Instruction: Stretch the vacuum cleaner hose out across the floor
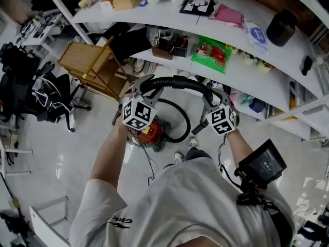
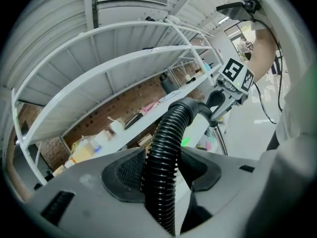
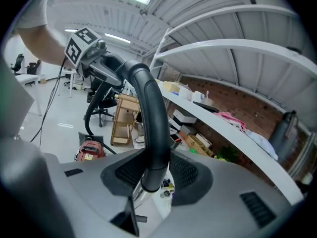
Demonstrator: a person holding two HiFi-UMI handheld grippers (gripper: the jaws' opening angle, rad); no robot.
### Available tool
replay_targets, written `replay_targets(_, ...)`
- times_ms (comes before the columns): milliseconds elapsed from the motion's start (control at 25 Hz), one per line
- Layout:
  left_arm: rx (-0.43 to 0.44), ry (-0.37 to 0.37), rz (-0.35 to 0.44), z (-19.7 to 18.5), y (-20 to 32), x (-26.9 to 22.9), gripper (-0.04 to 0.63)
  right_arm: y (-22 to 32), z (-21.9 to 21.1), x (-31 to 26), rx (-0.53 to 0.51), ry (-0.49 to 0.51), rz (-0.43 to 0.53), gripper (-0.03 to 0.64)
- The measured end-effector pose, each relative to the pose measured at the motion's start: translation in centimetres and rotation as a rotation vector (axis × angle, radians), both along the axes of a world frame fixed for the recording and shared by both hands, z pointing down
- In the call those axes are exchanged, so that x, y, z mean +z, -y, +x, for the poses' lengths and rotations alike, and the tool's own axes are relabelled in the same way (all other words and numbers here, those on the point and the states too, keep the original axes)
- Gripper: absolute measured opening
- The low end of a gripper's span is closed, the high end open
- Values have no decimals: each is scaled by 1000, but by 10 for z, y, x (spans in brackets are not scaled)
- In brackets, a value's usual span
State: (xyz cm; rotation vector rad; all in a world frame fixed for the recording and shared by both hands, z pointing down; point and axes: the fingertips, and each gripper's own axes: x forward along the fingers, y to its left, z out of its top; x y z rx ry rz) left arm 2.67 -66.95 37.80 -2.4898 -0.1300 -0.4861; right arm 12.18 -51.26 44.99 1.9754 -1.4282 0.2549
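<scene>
With the left gripper [image 2: 161,168] clamped on the ribbed black plastic hose [image 2: 167,135] and the right gripper [image 3: 156,171] clamped on its smooth curved black pipe [image 3: 151,110], a hard pull could tip the red vacuum canister [image 1: 149,131].

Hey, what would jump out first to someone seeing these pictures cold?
A black hose arches in mid-air between the left gripper and the right gripper, both clamped on it. Below it a red vacuum sits on the pale floor, and cluttered white shelves curve across the back.
</scene>
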Motion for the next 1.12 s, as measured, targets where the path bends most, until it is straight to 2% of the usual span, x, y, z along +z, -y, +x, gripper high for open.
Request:
replay_targets(320, 181, 18, 23, 46, -92, 9, 201, -103, 17, 16, 179, 37, -3, 149)
replay_targets(640, 304, 22, 55, 81, -194, 12, 201, -206, 38, 26, 307, 46, 4, 149)
replay_targets(1120, 487, 65, 66, 128, -370, 31, 198, -388, 73, 37, 477, 7, -32, 149)
